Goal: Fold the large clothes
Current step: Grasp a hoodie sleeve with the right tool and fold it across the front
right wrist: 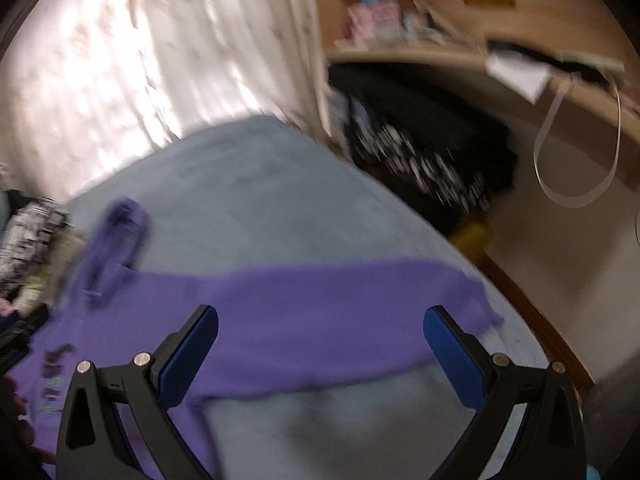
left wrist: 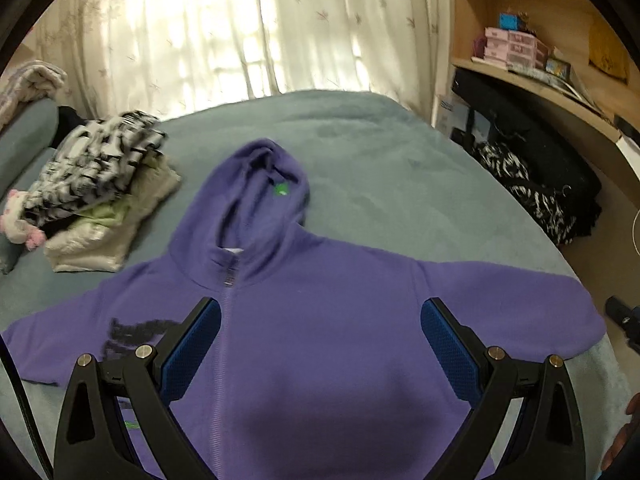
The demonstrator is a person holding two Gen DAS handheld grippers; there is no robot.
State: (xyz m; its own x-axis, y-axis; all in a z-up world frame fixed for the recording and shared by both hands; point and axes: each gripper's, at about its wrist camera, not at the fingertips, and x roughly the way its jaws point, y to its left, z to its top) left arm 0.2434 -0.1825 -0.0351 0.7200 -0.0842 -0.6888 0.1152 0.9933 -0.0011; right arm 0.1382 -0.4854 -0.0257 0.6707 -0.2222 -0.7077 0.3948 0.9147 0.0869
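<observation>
Purple zip-front fleece hoodie [left wrist: 304, 344] lies flat, front up, on the grey-blue bed [left wrist: 380, 168], sleeves spread out to both sides, prob. laid this way so it can be folded in from the edges. Nearest to me, my left fingers [left wrist: 320, 344] hang wide apart over the chest, just right of the zip, holding nothing. My right fingers [right wrist: 320, 352] are also spread wide & empty, over the outstretched sleeve [right wrist: 360, 300] near the bed's right edge; that view is blurred, so I can't tell if they touch cloth. Judging by that, the sleeve looks like the first thing to fold in. Further off, the hood [left wrist: 264, 184] points away from me. Left of it sits a stack of folded clothes [left wrist: 100, 196], apart from the hoodie, likely done already. Beyond, pale curtains [left wrist: 224, 28] & a wooden shelf [left wrist: 532, 76].
</observation>
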